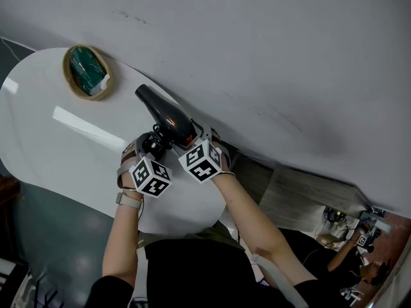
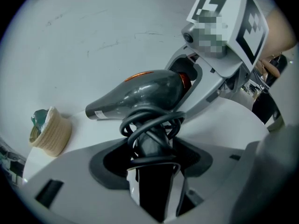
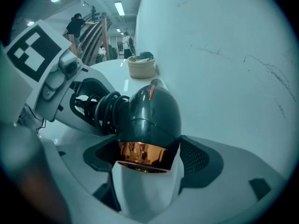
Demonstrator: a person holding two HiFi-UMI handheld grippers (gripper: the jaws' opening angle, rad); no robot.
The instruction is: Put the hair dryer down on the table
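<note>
A dark grey hair dryer with a copper ring at its rear is held over the white table, nozzle pointing at the wall. My left gripper is shut on its handle, which has the black cord wound round it. My right gripper is shut on the rear of the body, the copper ring sitting between its jaws. The two grippers stand close together near the table's right end. Whether the dryer touches the table I cannot tell.
A small woven basket with green stuff inside sits at the table's far side by the grey wall. The table's rounded edge is near the person's body. People stand far off by a staircase.
</note>
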